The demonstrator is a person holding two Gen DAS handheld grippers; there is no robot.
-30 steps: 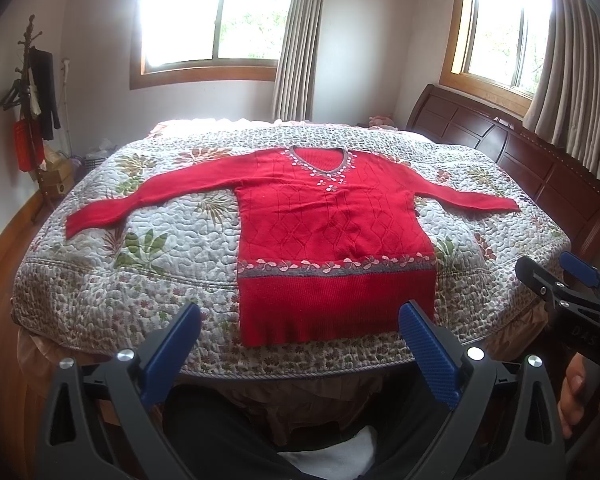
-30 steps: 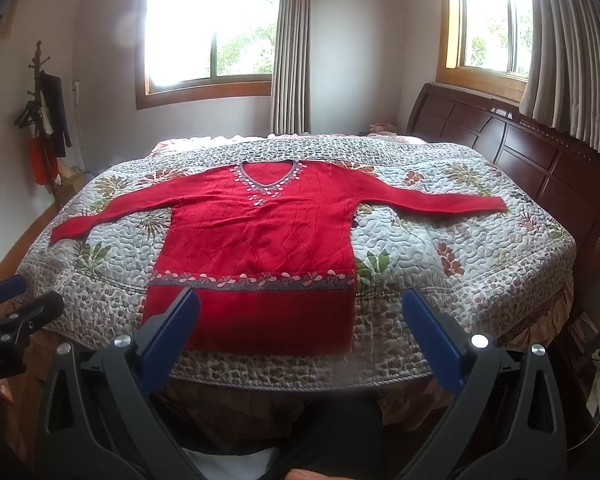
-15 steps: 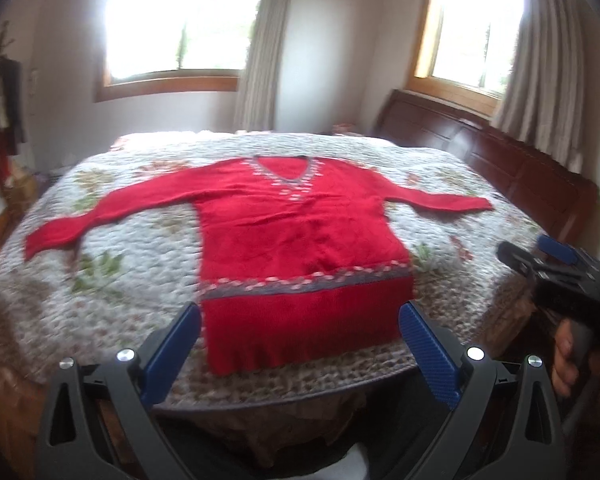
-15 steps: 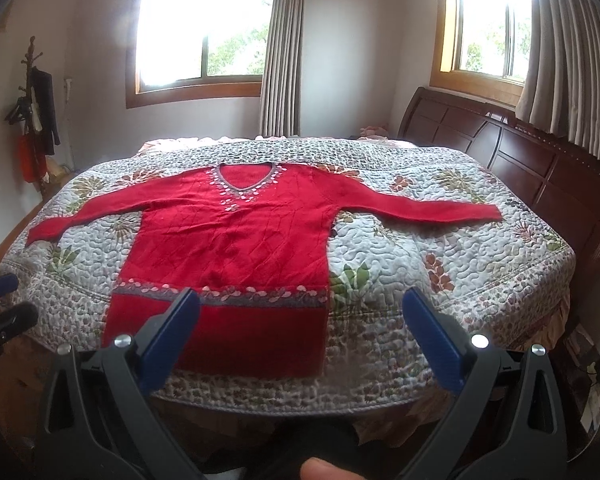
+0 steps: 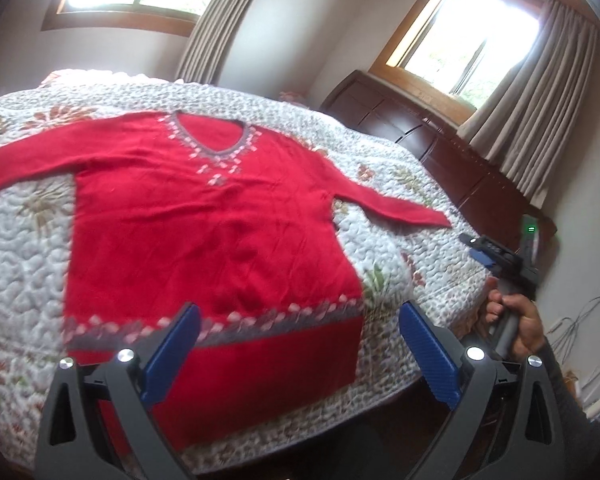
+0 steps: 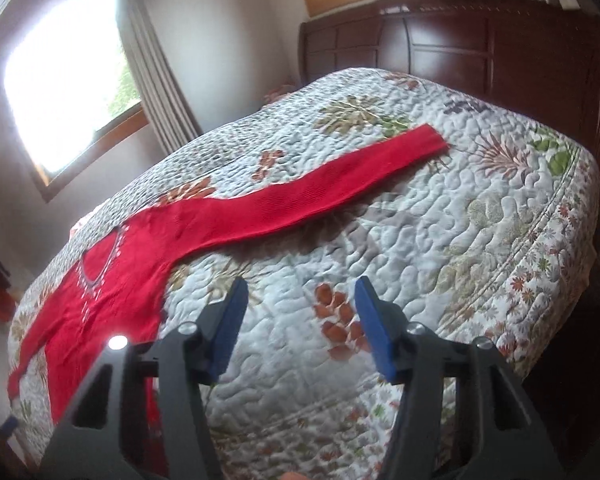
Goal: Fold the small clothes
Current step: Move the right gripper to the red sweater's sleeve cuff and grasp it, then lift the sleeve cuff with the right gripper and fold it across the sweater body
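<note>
Bed w/ quilted floral bedspread [image 5: 388,240] fills most of both views; dark wood headboard [image 6: 500,60] at its far side, under a window w/ beige curtains [image 5: 540,92]. A 2nd window sits on the adjoining wall.

Red sweater [image 5: 204,220] lies flat on the bedspread, front up, unfolded, both sleeves spread out to the sides. V-neck w/ grey-pink trim points toward the far edge of the bed; a matching patterned band [image 5: 260,320] crosses the body near the hem, and the hem sits close to the near bed edge. In the right wrist view only the neck, upper body and 1 sleeve [image 6: 320,188] are clear, that sleeve running out flat toward the headboard side, cuff resting on the quilt.

Left gripper [image 5: 296,344] is above the hem area near the band, blue pads wide apart, nothing between them; can't tell if it touches the fabric. Right gripper [image 6: 300,320] is over bare quilt just beside the sweater's side & below the sleeve, pads also apart w/ nothing held, though narrower than the left's.

In the left wrist view the right gripper [image 5: 484,252] shows at the bed's edge, a hand [image 5: 516,320] wrapped round its handle, a small green light lit on it.
</note>
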